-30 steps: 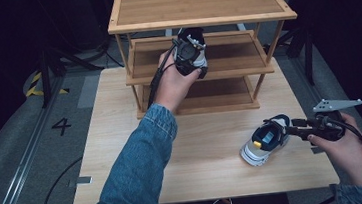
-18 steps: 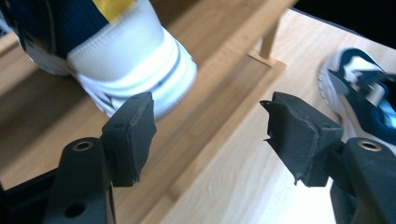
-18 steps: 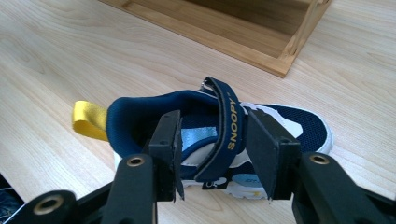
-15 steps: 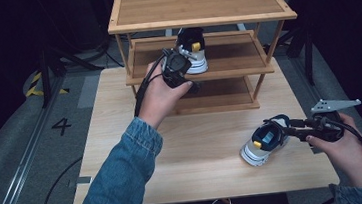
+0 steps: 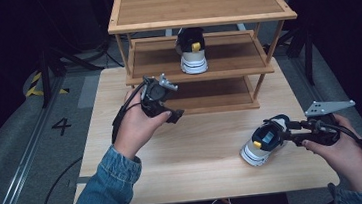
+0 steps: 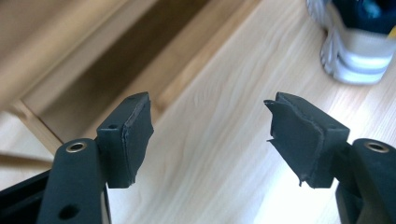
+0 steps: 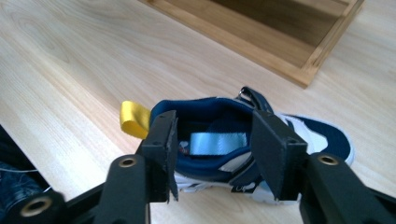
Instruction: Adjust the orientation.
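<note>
My right gripper (image 5: 284, 128) is the one on the job: it sits at the collar of the shoe on the table (image 5: 263, 143), which lies near the table's (image 5: 198, 145) right front corner, well apart from the shelf rack (image 5: 201, 72). In the high view the shoe stretches from my gripper toward about eight o'clock, with its white heel and yellow pull tab at that far low-left end; so the long axis runs roughly eight to two, slanted across the table rather than square to the rack. In the right gripper view my jaws straddle the open mouth of the shoe (image 7: 219, 140), one pad at each side of the blue collar; they have just been opening, and I cannot tell whether either pad touches the collar. My left gripper (image 5: 169, 102) hangs spread and empty over the table just in front of the rack's bottom shelf, and it too has just been opening; the shoe lies at about four o'clock from it, much farther off. The other shoe (image 5: 191, 50) stands on the middle shelf, at about twelve to one o'clock from the table shoe. I judge the coming lift would travel that way.
</note>
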The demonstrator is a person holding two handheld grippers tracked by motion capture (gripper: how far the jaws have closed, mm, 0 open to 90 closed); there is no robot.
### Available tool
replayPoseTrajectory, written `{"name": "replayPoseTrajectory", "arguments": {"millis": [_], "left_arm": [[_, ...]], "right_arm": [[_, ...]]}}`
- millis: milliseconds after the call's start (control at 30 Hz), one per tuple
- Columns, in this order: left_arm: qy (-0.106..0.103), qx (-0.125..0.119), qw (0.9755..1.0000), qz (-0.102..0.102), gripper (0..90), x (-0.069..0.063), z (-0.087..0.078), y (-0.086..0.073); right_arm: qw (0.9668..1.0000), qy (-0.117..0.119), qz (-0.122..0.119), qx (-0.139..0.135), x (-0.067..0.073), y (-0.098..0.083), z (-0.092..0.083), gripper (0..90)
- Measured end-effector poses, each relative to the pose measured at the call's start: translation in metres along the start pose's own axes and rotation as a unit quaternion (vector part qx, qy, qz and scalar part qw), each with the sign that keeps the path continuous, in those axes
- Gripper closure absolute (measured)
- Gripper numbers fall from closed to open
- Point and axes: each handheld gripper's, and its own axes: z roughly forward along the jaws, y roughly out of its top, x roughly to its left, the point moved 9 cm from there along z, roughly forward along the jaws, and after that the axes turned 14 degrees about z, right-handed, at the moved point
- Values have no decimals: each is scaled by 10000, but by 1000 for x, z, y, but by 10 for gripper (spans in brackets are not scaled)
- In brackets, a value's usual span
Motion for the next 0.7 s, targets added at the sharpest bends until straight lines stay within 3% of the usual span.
{"name": "replayPoseTrajectory", "arguments": {"millis": [133,167,367,467,533,633,700], "left_arm": [[-122,203,9997,-98,299,-10,12,-26],[-122,203,9997,-98,299,-10,12,-26],[-250,498,9982,-239,300,-25,30,-62],[-303,606,9975,-176,297,-26,34,-72],[-310,586,9975,-246,289,-26,33,-78],[-326,649,9968,-332,286,-23,34,-89],[-287,724,9960,-427,286,-20,34,-97]], "right_arm": [[9997,-133,20,181,-5,-5,-3,575],[9997,-133,20,181,-5,-5,-3,575],[9965,-535,289,581,-31,-17,-7,685],[9941,-707,322,757,-43,-23,-4,711],[9930,-721,379,861,-51,-28,1,752],[9905,-920,339,963,-65,-32,9,874],[9891,-963,390,1044,-73,-36,17,900]]}}
